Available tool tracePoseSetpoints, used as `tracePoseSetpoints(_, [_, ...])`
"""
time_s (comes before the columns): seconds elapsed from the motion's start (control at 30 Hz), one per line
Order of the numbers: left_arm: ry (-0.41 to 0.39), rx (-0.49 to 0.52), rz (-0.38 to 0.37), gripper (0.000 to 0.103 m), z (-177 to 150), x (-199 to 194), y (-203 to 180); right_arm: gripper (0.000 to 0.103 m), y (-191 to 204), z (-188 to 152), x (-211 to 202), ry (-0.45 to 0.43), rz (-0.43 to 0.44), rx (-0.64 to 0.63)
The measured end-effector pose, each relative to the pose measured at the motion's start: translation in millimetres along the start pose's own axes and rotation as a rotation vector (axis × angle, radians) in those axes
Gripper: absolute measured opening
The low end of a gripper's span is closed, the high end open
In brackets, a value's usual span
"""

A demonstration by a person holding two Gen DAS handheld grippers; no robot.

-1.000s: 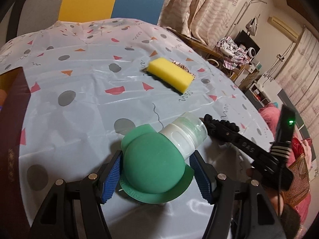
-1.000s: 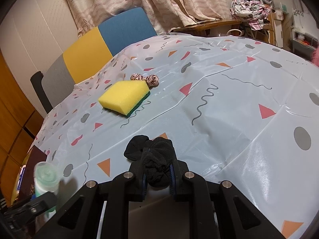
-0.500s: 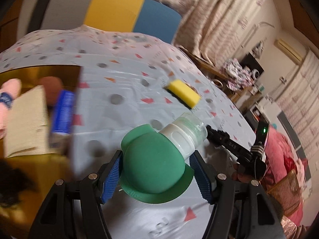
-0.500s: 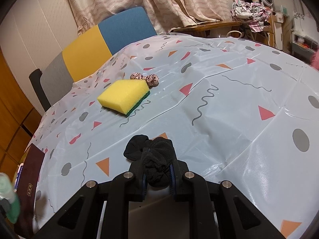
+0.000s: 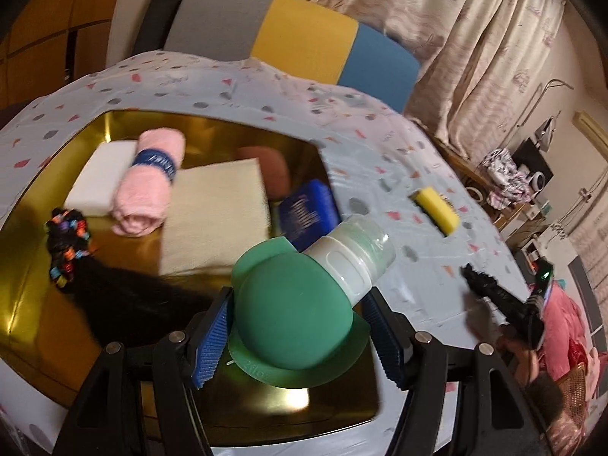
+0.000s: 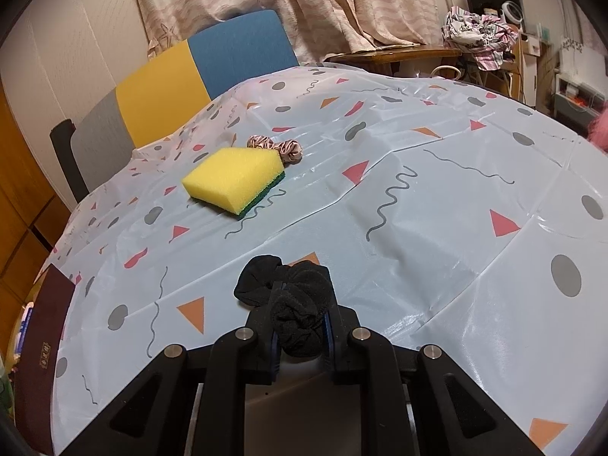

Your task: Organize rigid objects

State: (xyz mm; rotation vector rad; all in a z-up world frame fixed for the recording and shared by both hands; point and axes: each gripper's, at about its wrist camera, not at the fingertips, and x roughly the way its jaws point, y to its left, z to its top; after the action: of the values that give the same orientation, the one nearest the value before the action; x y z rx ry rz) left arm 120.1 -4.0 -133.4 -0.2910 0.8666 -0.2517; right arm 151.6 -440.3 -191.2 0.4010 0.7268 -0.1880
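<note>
My left gripper (image 5: 298,326) is shut on a green squeeze bottle (image 5: 292,304) with a white and clear cap, held above the near right part of a gold tray (image 5: 114,121). The tray holds a pink rolled towel (image 5: 146,186), a beige cloth (image 5: 214,216), a white block (image 5: 100,174), a blue box (image 5: 307,209) and a black hairpiece with coloured beads (image 5: 68,243). My right gripper (image 6: 300,326) is shut on a black scrunchie (image 6: 296,300) low over the table; it also shows in the left wrist view (image 5: 501,296).
A yellow sponge (image 6: 235,180) with a green underside lies mid-table beside a pinkish satin scrunchie (image 6: 279,148). A dark red box edge (image 6: 41,345) shows at the left of the right wrist view. A multicoloured chair (image 5: 296,41) stands behind the table.
My left gripper has lifted the green bottle and swung left from the bare tablecloth to above the gold tray. My right gripper has stayed put with the black scrunchie.
</note>
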Motion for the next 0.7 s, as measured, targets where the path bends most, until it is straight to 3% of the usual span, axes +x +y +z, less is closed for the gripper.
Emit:
tracePoseSetpoints(0.23, [0.035,0.006,0.04,0.075,-10.4,2.7,10.6,0.017,5.7,-0.2,0.1,0.005,-0.034,-0.032])
tracePoseSetpoints(0.47, [0.072,0.099,0.111,0.077,-20.2,4.2,3.2,0.017,11.8,-0.4,1.3,0.01,-0.065,-0.064])
tracePoseSetpoints(0.63, [0.017,0.097,0.035,0.078,-20.5,-10.4,3.3,0.017,14.7,0.1,1.9,0.015,-0.081,-0.08])
tracePoseSetpoints(0.7, [-0.009,0.1,0.037,0.08,-17.4,-16.2,2.0,0.017,15.1,0.5,1.8,0.017,-0.083,-0.082])
